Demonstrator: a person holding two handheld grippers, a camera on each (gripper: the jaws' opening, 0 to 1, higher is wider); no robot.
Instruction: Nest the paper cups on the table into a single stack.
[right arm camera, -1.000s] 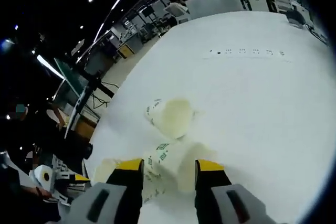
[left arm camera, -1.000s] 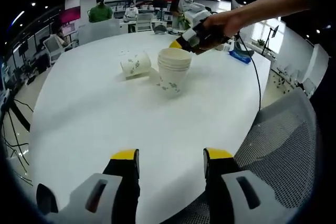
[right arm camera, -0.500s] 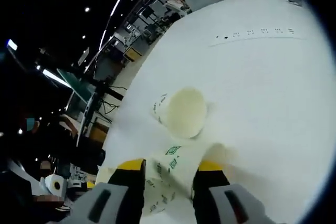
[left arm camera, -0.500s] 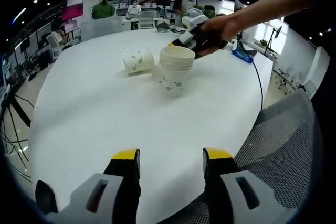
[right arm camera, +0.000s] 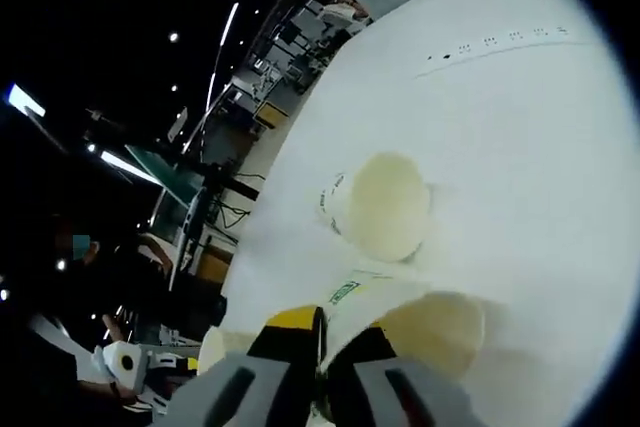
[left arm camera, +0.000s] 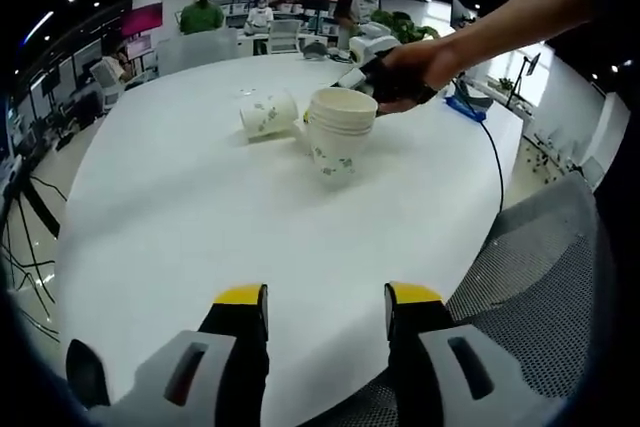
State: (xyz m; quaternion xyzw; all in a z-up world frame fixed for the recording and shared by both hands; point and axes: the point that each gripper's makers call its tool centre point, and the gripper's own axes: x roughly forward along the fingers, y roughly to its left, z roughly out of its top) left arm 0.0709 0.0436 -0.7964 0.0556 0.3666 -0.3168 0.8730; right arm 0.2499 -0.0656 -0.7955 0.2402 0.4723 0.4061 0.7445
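Left gripper view. In the foreground the left gripper (left arm camera: 325,312) hovers over the near edge of the white worktop (left arm camera: 190,207), its two yellow-tipped fingers (left arm camera: 240,299) spread wide apart with nothing between them. Just right of the fingers lies the grey mesh back of a chair (left arm camera: 540,277). Farther out on the worktop stands the stack of paper cups (left arm camera: 340,132), upright, mouth upward, printed with small green motifs. Just beside it, toward the left of this view, a single paper cup (left arm camera: 268,112) lies on its side. A person's hand (left arm camera: 415,67) reaches in from the right, carrying the right gripper at the far rim of the stack; whether it touches the rim cannot be told from here. Beyond the stack a blue object (left arm camera: 466,107) with a black cable (left arm camera: 492,152) rests near the worktop's far edge. In the background, seated people (left arm camera: 202,15) and office furniture.

Right gripper view. The right gripper (right arm camera: 322,342) appears at the bottom, its fingers drawn almost together, pinching the rim of the top cup of the stack (right arm camera: 440,322), whose pale interior opens just to the right. Beyond it, the single cup (right arm camera: 380,207) shows its open mouth toward the camera, lying on the worktop (right arm camera: 520,137).
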